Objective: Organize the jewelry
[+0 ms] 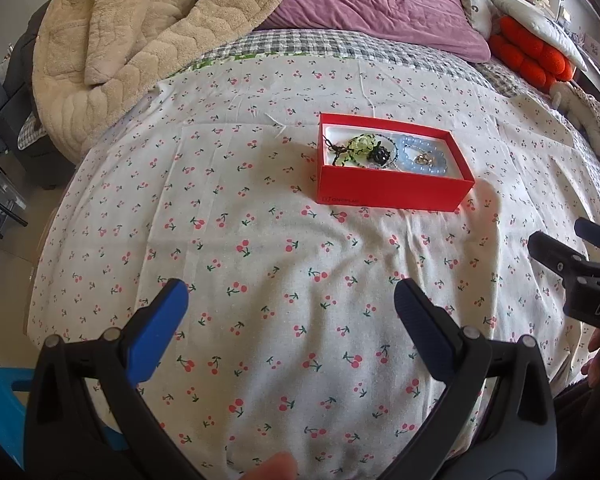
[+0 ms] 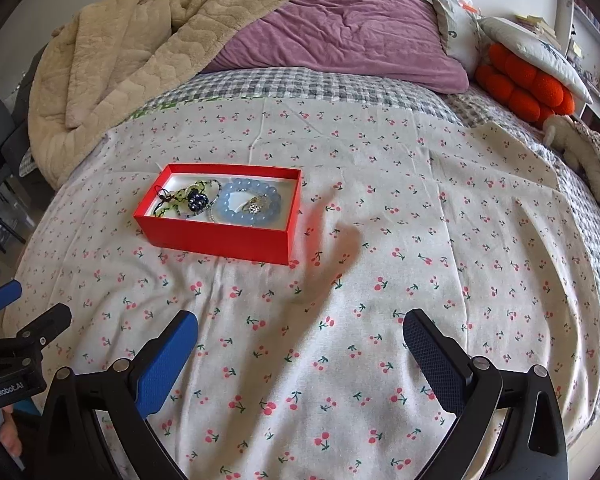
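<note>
A red box [image 1: 392,192] [image 2: 216,238] sits on the cherry-print cloth [image 1: 260,280] [image 2: 380,280]. Inside lie a pale blue bead bracelet [image 1: 422,156] [image 2: 250,202] with a small sparkly ring [image 2: 254,207] in its middle, a green bead piece [image 1: 358,145] [image 2: 180,198] and a dark bead ball [image 1: 383,156] [image 2: 198,201]. My left gripper [image 1: 292,294] hangs open over bare cloth, well short of the box. My right gripper [image 2: 300,328] is open too, nearer than the box and to its right. Nothing is between either pair of fingers.
A beige plush blanket [image 2: 132,48], a purple quilt [image 2: 348,28], orange cushions [image 2: 524,84] and pillows lie at the bed's far end. The bed edge drops off at left, with dark furniture [image 1: 0,160] and a blue item [image 1: 0,408] there.
</note>
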### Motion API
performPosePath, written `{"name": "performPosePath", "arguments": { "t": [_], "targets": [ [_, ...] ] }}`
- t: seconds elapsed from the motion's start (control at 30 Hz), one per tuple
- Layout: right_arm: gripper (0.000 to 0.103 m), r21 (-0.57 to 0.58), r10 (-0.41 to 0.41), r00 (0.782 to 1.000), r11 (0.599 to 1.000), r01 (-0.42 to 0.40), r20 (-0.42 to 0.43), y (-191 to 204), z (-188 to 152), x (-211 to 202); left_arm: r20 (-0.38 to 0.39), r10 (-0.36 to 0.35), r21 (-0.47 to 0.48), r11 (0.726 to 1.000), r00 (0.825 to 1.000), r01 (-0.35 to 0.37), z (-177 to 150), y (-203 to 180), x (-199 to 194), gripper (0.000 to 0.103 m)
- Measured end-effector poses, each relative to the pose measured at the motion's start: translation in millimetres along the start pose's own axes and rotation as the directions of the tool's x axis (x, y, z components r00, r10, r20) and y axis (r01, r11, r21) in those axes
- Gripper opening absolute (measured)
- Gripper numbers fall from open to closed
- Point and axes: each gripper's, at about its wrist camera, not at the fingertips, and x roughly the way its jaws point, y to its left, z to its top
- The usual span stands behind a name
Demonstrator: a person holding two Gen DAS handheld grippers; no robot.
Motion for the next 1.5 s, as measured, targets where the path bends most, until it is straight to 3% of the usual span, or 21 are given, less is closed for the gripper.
{"name": "performPosePath", "arguments": {
  "t": [0.93, 1.5],
  "targets": [
    [0.103, -0.035, 0.007, 1.000, 0.999, -0.008, -0.028, 7, -6, 6, -0.016, -0.005, 0.027, 1.000, 1.000, 0.005, -4, -12, 2, 0.102],
    [0.103, -0.031, 0.006, 0.999, 0.999, -0.007, -0.045, 1, -10, 11, -0.048, -0.016, -0.008, 1.000, 0.999, 0.015, -2, -9, 10, 0.102]
  ]
}}
